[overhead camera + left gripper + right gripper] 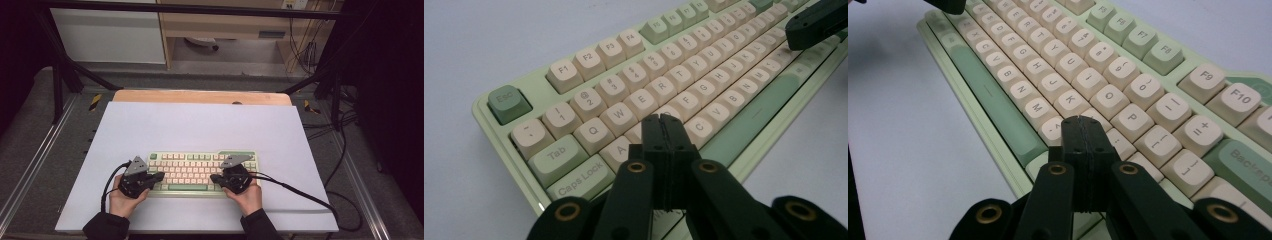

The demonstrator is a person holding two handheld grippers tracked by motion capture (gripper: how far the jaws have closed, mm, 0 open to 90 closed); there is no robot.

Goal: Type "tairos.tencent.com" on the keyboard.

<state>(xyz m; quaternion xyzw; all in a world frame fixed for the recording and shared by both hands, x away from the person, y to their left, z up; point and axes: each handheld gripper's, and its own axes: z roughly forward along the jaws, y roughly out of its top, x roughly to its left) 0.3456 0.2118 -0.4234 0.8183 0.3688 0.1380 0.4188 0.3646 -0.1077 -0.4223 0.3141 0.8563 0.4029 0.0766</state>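
Observation:
A pale green keyboard (202, 172) with cream keys lies on the white table near the person's side. My left gripper (160, 176) is shut with nothing in it, its tips over the keyboard's left end. In the left gripper view those tips (662, 120) hang above the keyboard (574, 85) near the A and S keys. My right gripper (213, 177) is shut and empty over the right half. In the right gripper view its tips (1081, 121) sit above the keyboard (1083, 75) near the L key, and the other gripper's tip (950, 5) shows at the top left.
A white sheet (200, 130) covers the table, with a wooden edge (200, 96) at the far side. Black cables (300, 192) trail from the grippers across the table's right side. A metal frame (65, 70) stands around the table.

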